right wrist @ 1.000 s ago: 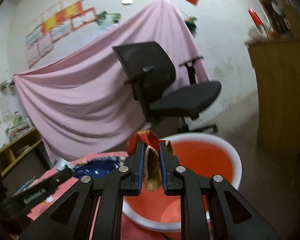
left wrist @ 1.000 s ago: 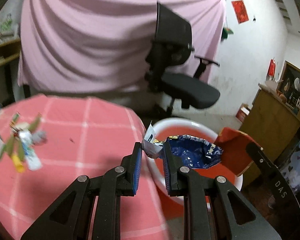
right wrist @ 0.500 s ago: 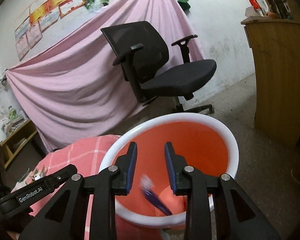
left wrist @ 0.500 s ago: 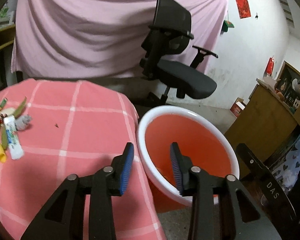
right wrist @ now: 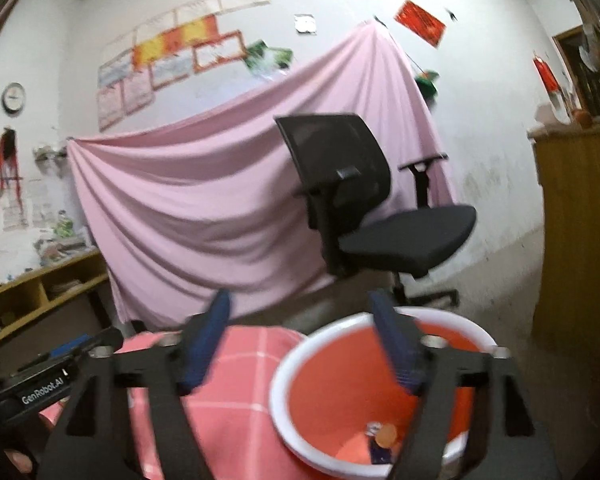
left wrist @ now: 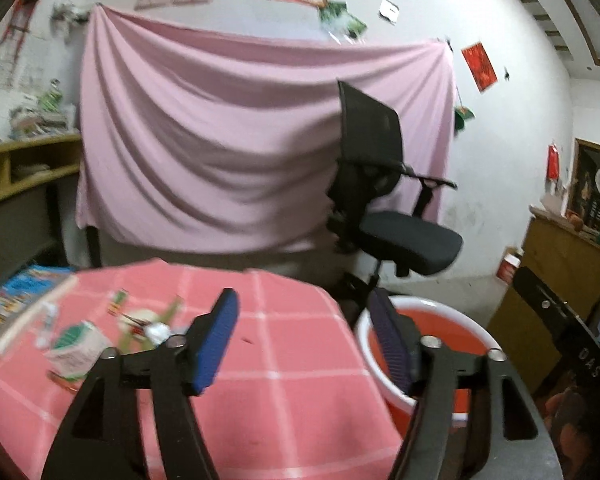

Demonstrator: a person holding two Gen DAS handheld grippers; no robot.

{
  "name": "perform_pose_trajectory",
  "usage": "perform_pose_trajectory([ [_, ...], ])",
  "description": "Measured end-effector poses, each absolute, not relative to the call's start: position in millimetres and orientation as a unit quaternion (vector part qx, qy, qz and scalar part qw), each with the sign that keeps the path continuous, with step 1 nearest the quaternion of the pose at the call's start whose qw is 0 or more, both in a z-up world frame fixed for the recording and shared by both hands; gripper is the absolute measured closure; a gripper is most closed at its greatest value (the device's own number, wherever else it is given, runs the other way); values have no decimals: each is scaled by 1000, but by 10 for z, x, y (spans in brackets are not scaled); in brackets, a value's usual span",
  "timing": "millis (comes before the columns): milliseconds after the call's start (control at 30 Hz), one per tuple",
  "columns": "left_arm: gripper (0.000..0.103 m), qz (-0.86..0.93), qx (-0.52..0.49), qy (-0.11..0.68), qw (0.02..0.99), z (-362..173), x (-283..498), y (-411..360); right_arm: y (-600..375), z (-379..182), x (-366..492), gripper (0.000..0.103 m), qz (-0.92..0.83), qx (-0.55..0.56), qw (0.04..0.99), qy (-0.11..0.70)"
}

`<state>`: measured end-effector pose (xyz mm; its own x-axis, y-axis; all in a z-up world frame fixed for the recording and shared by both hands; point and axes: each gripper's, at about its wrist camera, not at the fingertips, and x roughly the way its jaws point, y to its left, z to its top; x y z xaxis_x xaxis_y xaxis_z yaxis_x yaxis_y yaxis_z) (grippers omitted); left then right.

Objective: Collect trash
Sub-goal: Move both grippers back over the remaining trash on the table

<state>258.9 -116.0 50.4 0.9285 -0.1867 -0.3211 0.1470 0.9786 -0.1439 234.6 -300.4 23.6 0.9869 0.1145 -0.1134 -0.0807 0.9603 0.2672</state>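
A red bin with a white rim (left wrist: 428,308) stands beside the table with the pink checked cloth (left wrist: 292,360); it also shows in the right wrist view (right wrist: 340,360). Wrappers lie at its bottom (right wrist: 380,440). Loose trash (left wrist: 140,324) lies on the cloth at the left: a small carton (left wrist: 78,346), wrappers and foil. My left gripper (left wrist: 304,344) is wide open and empty above the table edge by the bin. My right gripper (right wrist: 304,340) is wide open and empty above the bin's near rim.
A black office chair (left wrist: 384,200) stands behind the bin before a pink curtain (left wrist: 240,140). A book (left wrist: 16,304) lies at the table's left edge. A wooden cabinet (left wrist: 560,260) is at the right; wooden shelves (left wrist: 24,172) at the left.
Both grippers let their wrappers drop into the bin and opened wide. Both have lifted and tilted up; the left one has swung left toward the table.
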Motion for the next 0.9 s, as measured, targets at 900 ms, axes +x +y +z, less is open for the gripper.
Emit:
perform_pose_trajectory([
  [900,2,51,-68,128,988,15,1893,774,-1351,209,2588,0,175,27,981,84],
])
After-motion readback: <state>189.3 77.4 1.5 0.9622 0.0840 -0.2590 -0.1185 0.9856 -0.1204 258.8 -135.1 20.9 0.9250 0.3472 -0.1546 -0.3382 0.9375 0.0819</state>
